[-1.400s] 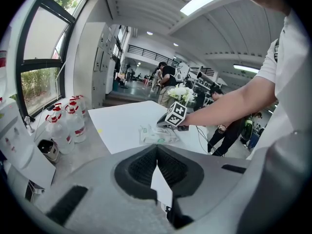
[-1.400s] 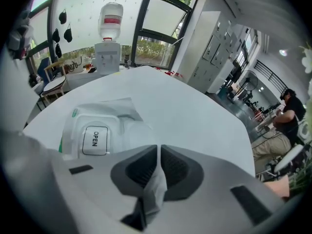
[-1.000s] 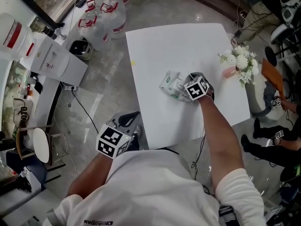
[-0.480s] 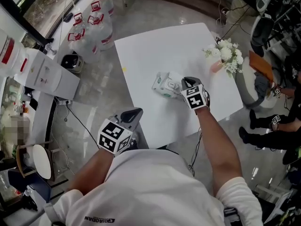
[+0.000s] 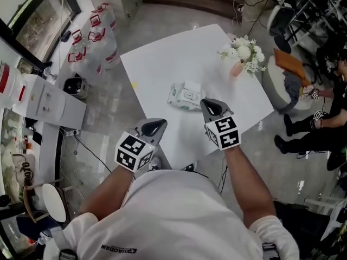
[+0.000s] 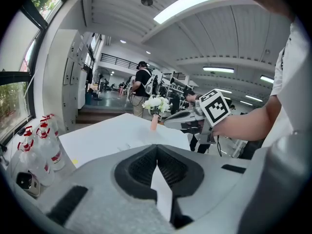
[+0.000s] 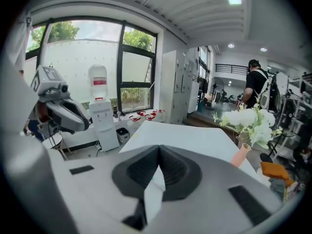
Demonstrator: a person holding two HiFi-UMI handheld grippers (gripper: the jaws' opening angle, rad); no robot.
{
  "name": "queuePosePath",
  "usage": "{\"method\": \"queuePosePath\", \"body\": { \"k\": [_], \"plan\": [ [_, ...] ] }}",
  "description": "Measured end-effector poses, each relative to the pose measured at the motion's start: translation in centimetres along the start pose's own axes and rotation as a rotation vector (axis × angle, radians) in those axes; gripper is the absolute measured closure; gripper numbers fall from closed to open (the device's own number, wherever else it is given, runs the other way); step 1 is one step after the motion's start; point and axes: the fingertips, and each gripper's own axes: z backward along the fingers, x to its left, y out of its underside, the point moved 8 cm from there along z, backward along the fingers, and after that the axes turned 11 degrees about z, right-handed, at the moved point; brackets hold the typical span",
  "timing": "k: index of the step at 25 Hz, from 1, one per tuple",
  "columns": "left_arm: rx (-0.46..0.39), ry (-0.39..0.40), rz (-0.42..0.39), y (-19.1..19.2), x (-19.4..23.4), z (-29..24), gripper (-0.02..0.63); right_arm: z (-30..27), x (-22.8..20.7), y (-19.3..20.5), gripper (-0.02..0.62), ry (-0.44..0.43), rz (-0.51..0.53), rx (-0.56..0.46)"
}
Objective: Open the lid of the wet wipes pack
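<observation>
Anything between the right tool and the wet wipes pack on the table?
Nothing visible. Only bare table lies between the right tool and the wet wipes pack; the flower vase stands off to the side.

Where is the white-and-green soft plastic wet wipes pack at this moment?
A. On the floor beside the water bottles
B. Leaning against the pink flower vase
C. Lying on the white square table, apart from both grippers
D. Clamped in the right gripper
C: the head view shows the white-and-green wet wipes pack lying on the white square table, with the right gripper and the left gripper both apart from it, nearer the person.
</observation>
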Motion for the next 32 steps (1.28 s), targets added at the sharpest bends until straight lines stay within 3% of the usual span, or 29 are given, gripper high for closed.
{"method": "queuePosePath", "body": {
  "k": [5,11,16,32],
  "plan": [
    [-0.021,0.030,-0.037,-0.7,-1.2,-0.3,0.601,4.3,1.7,-0.6,0.588,0.025,-0.108,-0.084],
    [-0.057,0.048,-0.052,-2.2,-1.7,0.1,0.601,7.8,3.3,0.4,0.589,0.014,-0.389,-0.180],
    [-0.056,0.060,-0.058,-2.5,-2.0,0.3,0.601,9.6,3.8,1.2,0.589,0.034,-0.464,-0.220],
    [-0.015,0.077,-0.076,-1.6,-3.3,0.7,0.601,11.4,6.3,2.2,0.591,0.021,-0.406,-0.196]
  ]
}}
